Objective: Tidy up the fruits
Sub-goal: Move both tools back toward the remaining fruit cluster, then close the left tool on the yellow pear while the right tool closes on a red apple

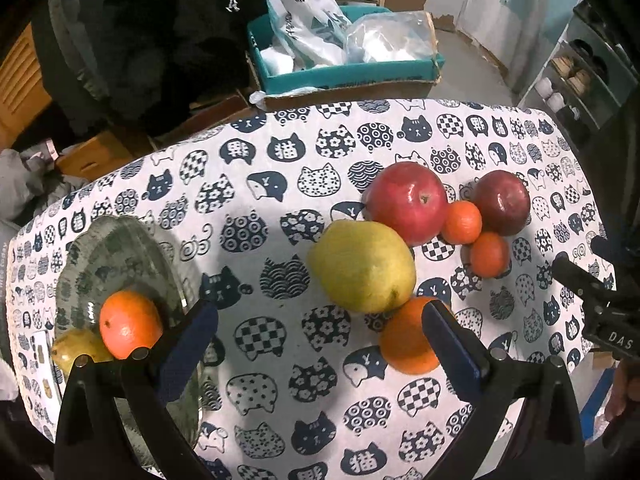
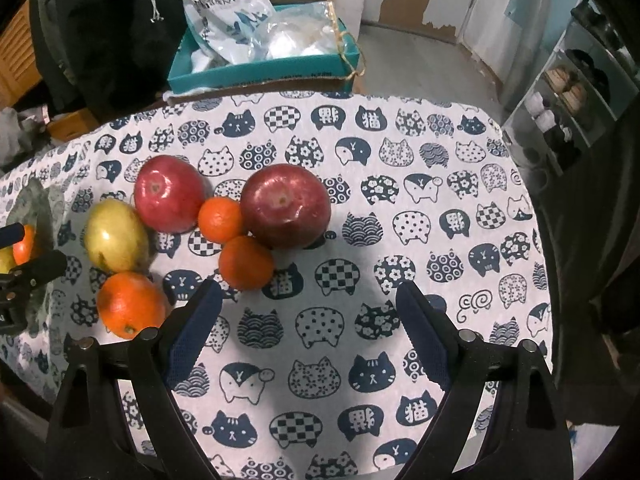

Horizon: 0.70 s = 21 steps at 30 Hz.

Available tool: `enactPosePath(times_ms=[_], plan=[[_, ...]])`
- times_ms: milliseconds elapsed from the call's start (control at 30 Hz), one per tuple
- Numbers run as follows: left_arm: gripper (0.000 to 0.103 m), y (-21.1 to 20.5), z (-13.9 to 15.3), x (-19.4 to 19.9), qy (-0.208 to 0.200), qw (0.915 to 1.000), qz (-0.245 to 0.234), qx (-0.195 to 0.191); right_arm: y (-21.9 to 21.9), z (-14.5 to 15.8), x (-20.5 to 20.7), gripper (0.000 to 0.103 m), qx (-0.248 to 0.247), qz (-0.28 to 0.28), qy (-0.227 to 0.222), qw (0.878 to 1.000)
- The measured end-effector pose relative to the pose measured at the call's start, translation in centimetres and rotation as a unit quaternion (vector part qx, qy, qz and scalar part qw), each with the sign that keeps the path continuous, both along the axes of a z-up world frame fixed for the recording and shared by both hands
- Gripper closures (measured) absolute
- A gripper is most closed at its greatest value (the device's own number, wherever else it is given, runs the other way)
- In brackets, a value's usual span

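Pear (image 1: 362,266) is looking firm, probably slick — I'm holding left gripper (image 1: 320,336) and right gripper (image 2: 308,320) wide open, empty, aiming at its widest middle.

- My left wrist camera looks down along its fingers from close above the tablecloth (image 1: 280,184).
- My right one faces likewise, further right.
- Both share the fruit cluster (image 1: 404,200) and teal box (image 2: 260,70).

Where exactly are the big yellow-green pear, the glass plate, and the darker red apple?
yellow-green pear (image 1: 362,266), left wrist view, middle of its skin
glass plate (image 1: 120,244), left wrist view, bare inner surface
darker red apple (image 2: 285,205), right wrist view, top near the stem
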<state>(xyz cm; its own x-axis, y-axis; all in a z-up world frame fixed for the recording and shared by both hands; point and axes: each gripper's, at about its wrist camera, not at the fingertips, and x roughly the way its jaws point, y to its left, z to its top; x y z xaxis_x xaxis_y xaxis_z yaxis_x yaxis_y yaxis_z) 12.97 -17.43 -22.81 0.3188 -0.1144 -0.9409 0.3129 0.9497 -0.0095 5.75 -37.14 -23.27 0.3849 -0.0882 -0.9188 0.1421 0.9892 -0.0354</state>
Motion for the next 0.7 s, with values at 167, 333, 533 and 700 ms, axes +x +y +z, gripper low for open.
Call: enactPosePath(times_ms=[167, 333, 533, 700], plan=[[0.0, -1.4, -1.1, 1.2, 0.014, 0.9999, -0.001, 0.001, -0.8, -1.1, 0.9, 0.016, 0.015, -0.009, 0.012, 1.0], [0.0, -2.5, -2.4, 2.1, 0.027, 0.9996, -0.005, 0.005, -1.3, -2.1, 1.2, 0.016, 0.019, -0.013, 0.021, 1.0], [0.0, -3.3, -3.9, 2.8, 0.043, 0.999, -0.009, 0.009, -1.5, -2.8, 1.6, 0.016, 0.022, -0.011, 0.027, 0.999], [0.0, -3.8, -5.5, 3.3, 0.06, 0.9979, -0.012, 0.019, -1.6, -3.1, 1.9, 0.016, 0.025, -0.01, 0.028, 0.999]])
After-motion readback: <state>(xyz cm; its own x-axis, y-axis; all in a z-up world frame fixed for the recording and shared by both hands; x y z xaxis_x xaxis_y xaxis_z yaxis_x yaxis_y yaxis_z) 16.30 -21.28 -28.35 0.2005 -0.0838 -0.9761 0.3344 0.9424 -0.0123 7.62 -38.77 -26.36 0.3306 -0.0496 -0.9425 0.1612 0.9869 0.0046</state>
